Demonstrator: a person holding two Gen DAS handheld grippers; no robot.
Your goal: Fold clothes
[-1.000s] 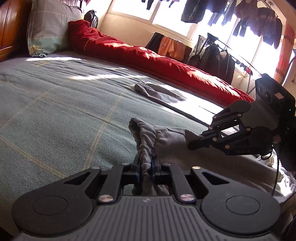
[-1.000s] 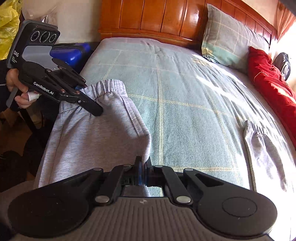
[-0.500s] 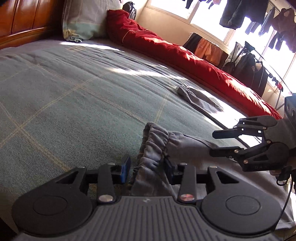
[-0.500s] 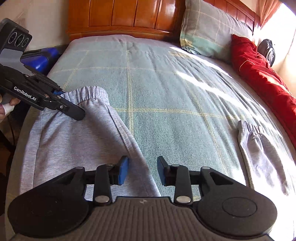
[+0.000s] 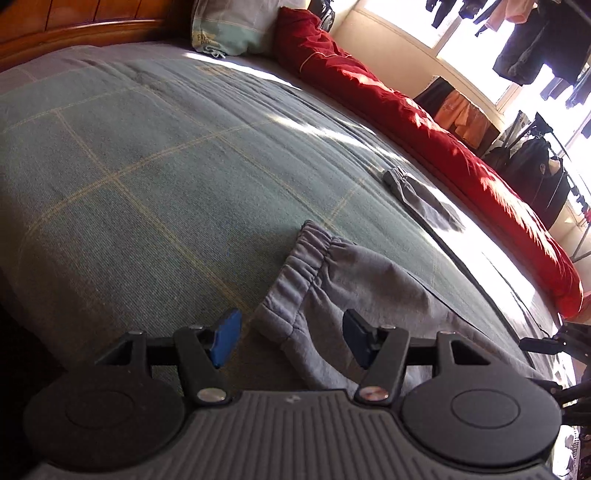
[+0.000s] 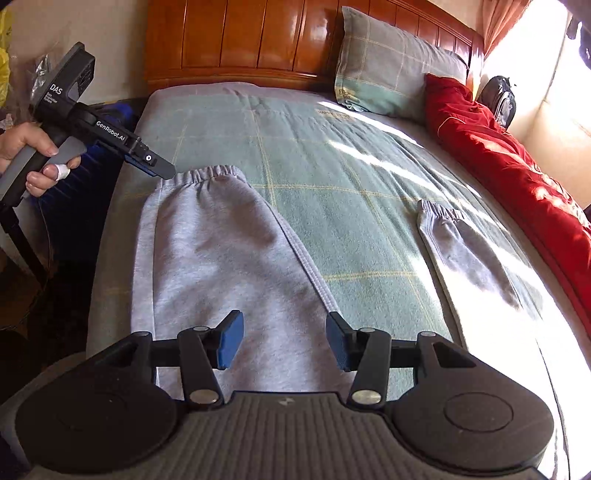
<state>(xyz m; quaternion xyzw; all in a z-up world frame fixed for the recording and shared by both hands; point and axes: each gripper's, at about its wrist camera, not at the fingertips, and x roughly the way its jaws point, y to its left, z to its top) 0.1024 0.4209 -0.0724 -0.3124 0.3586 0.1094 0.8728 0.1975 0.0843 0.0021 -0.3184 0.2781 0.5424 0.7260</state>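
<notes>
Two hand-held grippers hover over grey sweatpants lying flat on the bed. Left hand-held gripper and right hand-held gripper are both opening, pads off the cloth below, probably releasing it to rest for folding.

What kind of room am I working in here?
Most likely a home bedroom: a bed with a checked green cover, a wooden headboard with a pillow, and clothes hanging by the window.

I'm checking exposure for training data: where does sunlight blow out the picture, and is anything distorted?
Left wrist view: windows blown white, bed edge bowed by the fisheye. Right wrist view: sunlight whites out the bed's right edge beside the far grey garment; headboard shows glare.
</notes>
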